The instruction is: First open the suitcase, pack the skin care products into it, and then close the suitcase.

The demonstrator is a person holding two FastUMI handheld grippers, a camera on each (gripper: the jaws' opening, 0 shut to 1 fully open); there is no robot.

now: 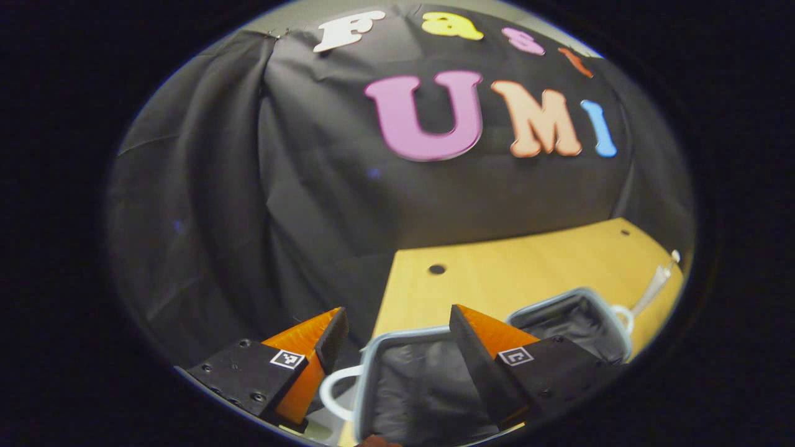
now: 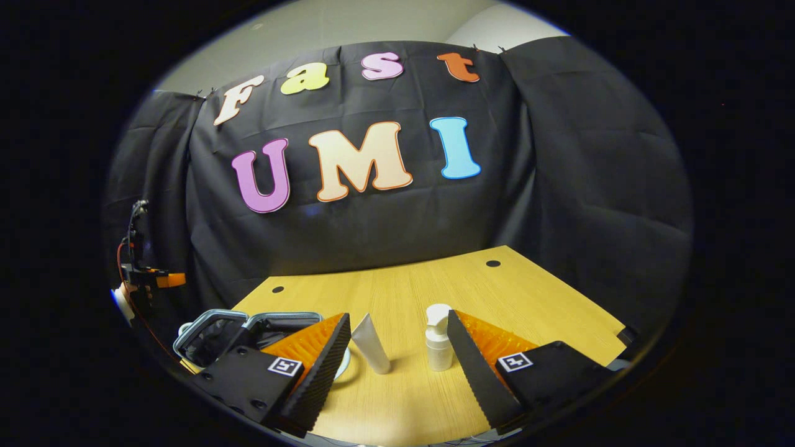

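The small suitcase (image 1: 410,385) lies open on the wooden table (image 1: 528,267), two halves with pale blue rims and dark lining, nothing visible inside. My left gripper (image 1: 397,338) is open just above its near half. In the right gripper view the open suitcase (image 2: 208,313) sits at the left. A white squeeze tube (image 2: 371,343) and a white pump bottle (image 2: 438,338) stand upright on the table (image 2: 404,292), between and just beyond the fingers of my open right gripper (image 2: 397,341), untouched. A pale tube (image 1: 658,285) stands past the suitcase's far half.
White loop handles (image 1: 332,391) stick out from the suitcase ends. The table has small round holes (image 2: 492,263) near its back edge. Black cloth hangs close behind and to both sides. The left gripper's body (image 2: 143,279) hovers at the far left, above the suitcase.
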